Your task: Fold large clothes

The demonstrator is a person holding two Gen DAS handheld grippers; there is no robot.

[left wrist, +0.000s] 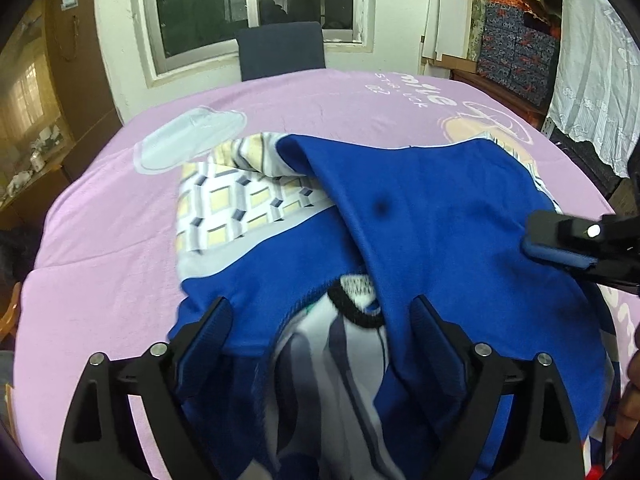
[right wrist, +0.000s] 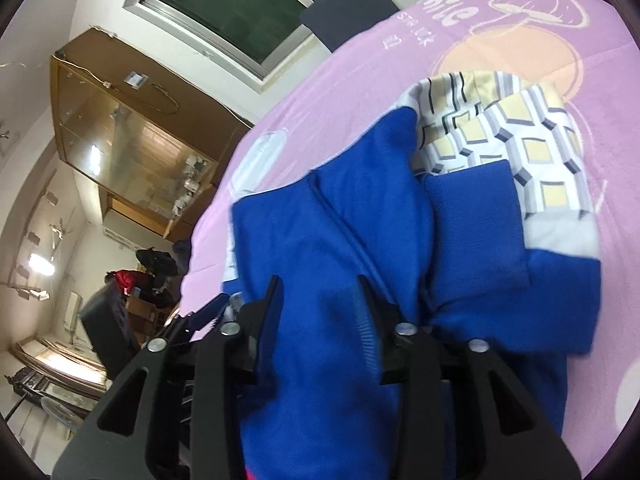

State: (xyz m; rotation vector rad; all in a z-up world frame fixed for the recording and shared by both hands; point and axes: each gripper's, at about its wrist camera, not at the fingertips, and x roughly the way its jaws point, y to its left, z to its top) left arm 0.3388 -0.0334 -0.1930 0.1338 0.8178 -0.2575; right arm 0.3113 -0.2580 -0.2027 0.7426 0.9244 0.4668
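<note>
A large royal-blue sweatshirt (left wrist: 440, 216) with white, yellow and grey geometric panels (left wrist: 240, 200) lies partly folded on a pink blanket (left wrist: 100, 240). Its black collar with a label (left wrist: 356, 304) shows between the wide-open fingers of my left gripper (left wrist: 320, 316), which hovers over the near part of the garment. My right gripper (right wrist: 320, 292) stands partly open over the blue cloth (right wrist: 360, 220), with a fold of that cloth lying between its fingers. A ribbed blue cuff (right wrist: 476, 224) lies just beyond it. From the left wrist view, the right gripper (left wrist: 560, 248) rests at the garment's right side.
A dark blue chair (left wrist: 280, 50) stands beyond the blanket's far edge, under a window. A brown glass-fronted cabinet (right wrist: 132, 140) lines the left wall. Stacked patterned boxes (left wrist: 516, 56) and a white lace curtain (left wrist: 592, 80) stand at the right. A hand (left wrist: 632, 392) shows at the right edge.
</note>
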